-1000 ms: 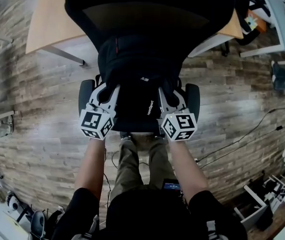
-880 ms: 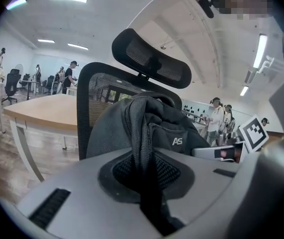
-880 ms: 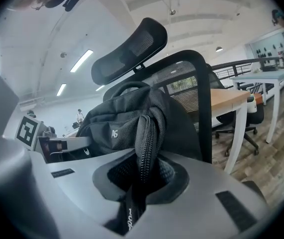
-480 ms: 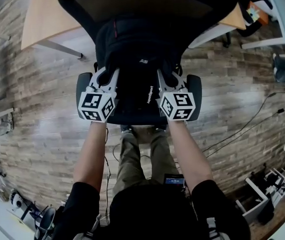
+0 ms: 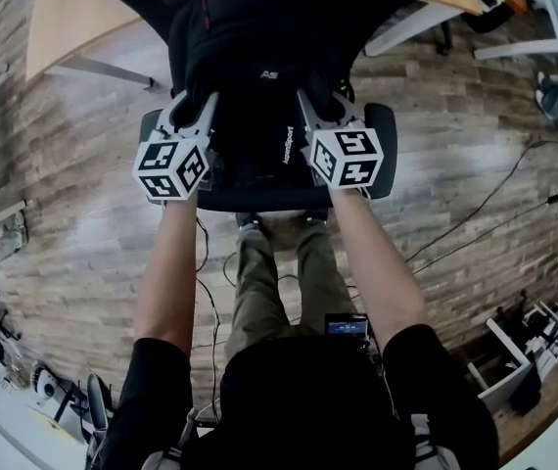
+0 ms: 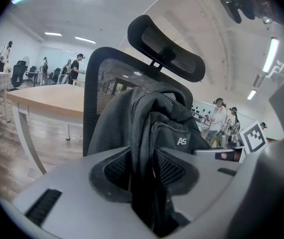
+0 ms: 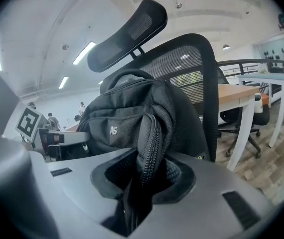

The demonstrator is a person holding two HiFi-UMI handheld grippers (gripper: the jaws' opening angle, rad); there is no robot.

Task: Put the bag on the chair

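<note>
The black backpack [image 5: 259,76] stands on the seat of the black mesh office chair [image 5: 259,200], leaning on its backrest [image 6: 107,83]. My left gripper [image 5: 193,108] is at the bag's left side and my right gripper [image 5: 320,106] at its right. In the left gripper view a black strap of the bag [image 6: 167,128] hangs between the jaws of the left gripper [image 6: 144,176], which have just been opening, with gaps at both pads. In the right gripper view a zippered fold of the bag [image 7: 122,118] lies loosely between the jaws of the right gripper [image 7: 144,178], which have also just been opening.
A wooden desk [image 5: 64,18] stands right behind the chair. The armrests [image 5: 385,155] flank my grippers. Cables [image 5: 494,253] run over the plank floor at the right. Another office chair [image 7: 254,116] stands by the desk's leg. People stand far off [image 6: 221,123].
Both grippers and the bag have sunk toward the seat, and the bag now rests there. The jaws of both grippers stand wider round the fabric than before.
</note>
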